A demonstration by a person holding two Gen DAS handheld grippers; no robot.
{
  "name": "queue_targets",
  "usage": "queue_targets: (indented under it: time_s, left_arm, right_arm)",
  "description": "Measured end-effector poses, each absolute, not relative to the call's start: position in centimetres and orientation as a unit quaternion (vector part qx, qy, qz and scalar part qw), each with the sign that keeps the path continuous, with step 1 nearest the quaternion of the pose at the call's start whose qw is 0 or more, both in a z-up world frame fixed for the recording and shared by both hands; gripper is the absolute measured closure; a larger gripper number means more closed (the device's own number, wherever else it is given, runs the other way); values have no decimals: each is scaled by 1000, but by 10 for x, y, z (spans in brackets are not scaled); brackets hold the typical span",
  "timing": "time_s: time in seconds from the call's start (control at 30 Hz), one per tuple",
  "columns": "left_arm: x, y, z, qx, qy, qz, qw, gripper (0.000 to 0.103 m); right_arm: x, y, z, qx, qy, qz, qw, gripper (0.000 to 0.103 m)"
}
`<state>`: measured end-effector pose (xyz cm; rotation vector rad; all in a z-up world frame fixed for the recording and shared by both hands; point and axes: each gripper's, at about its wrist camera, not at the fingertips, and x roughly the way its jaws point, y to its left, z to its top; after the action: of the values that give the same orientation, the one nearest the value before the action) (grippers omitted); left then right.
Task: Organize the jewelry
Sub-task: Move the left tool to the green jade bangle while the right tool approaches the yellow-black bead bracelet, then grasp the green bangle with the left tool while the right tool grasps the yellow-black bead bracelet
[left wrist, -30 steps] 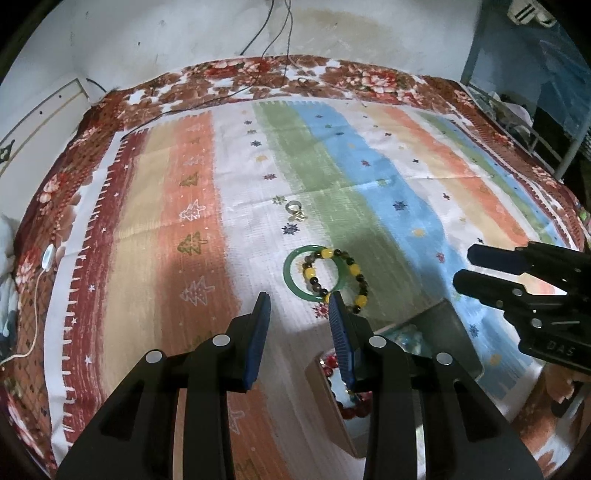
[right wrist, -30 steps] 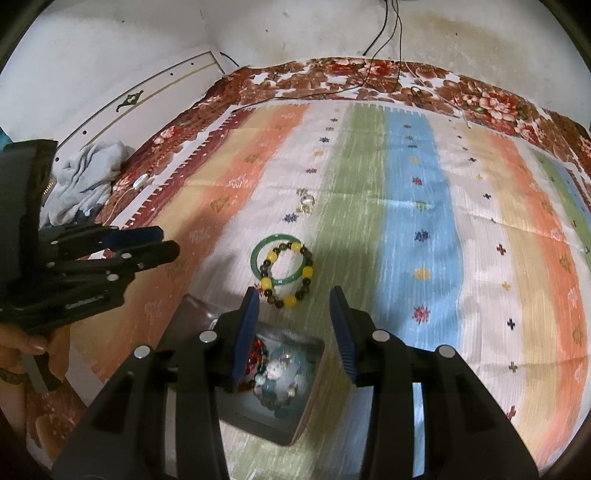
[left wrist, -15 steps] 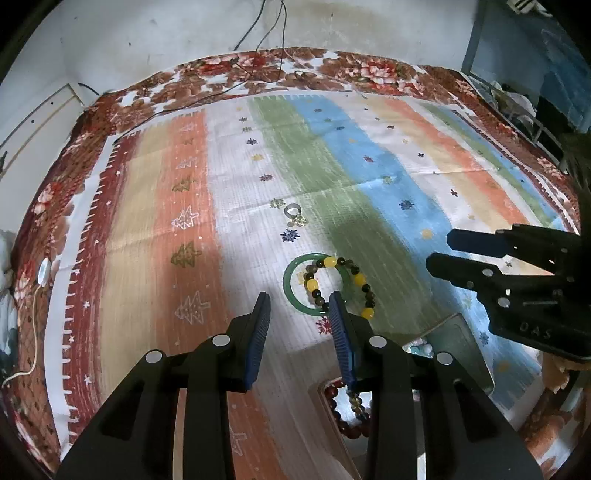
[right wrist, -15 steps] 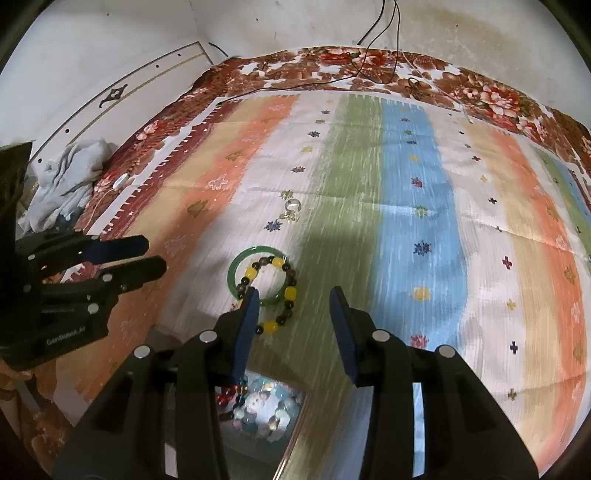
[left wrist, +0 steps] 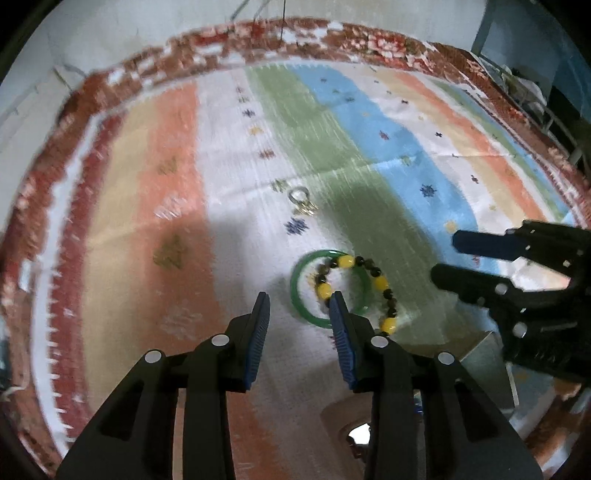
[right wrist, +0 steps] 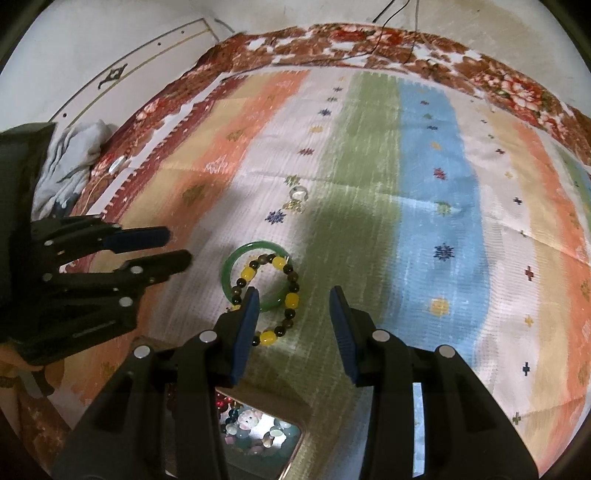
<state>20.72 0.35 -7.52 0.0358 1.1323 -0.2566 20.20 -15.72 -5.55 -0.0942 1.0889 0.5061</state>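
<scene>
Both claws above bracelets on striped bedspread (left wrist: pixel 229 155).
Left claw (left wrist: pixel 299 314) opening, empty; right claw (right wrist: pixel 293 308) spread, empty; beaded bracelet (right wrist: pixel 282 295) overlaps green bangle (right wrist: pixel 231 264).

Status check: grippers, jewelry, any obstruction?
Left gripper opening, empty; right gripper open, empty. Beaded bracelet lies across green bangle on the cloth, ring beyond. Nothing in the way.

A striped blanket (right wrist: pixel 424 155) in orange, white, green and blue bands, dotted with small star motifs, covers the bed; its border (right wrist: pixel 369 40) is red-brown with flowers; crumpled grey cloth (right wrist: pixel 70 155) lies off the left edge; thin cables (right wrist: pixel 391 18) hang down the pale wall (left wrist: pixel 147 33); a blue metal frame (left wrist: pixel 517 44) stands at far right.
</scene>
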Motion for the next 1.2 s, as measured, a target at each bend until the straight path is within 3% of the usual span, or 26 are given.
queue_targets:
  time_s: [1.2]
  left_arm:
    - [247, 8, -130, 36, 593, -111, 796, 68]
  right_arm:
    - [246, -136, -118, -94, 602, 265, 748, 65]
